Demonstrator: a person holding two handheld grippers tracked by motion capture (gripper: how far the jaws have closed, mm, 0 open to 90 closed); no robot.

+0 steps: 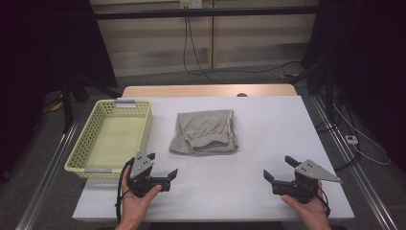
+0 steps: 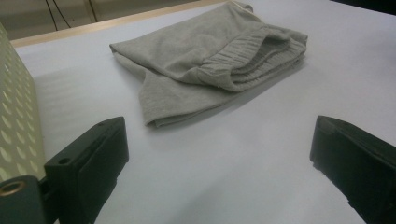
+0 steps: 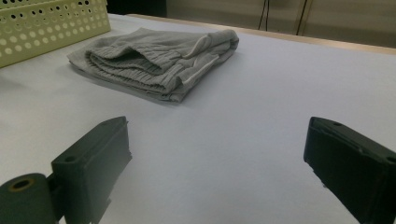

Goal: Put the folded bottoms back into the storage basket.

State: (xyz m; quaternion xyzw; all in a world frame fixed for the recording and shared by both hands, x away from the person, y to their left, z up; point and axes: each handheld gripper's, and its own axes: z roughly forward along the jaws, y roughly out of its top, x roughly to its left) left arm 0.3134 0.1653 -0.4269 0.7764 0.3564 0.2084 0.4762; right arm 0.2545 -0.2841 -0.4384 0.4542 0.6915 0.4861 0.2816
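Observation:
A folded grey garment with a ribbed waistband lies in the middle of the white table. It shows ahead of the jaws in the left gripper view and in the right gripper view. My left gripper is held near the front left of the table, open and empty, short of the garment's near left corner. My right gripper is held at the front right, open and empty, well apart from the garment.
A pale yellow perforated basket stands empty at the table's left side, next to the garment; its wall shows in the left gripper view and the right gripper view. Cables run along the floor behind and to the right of the table.

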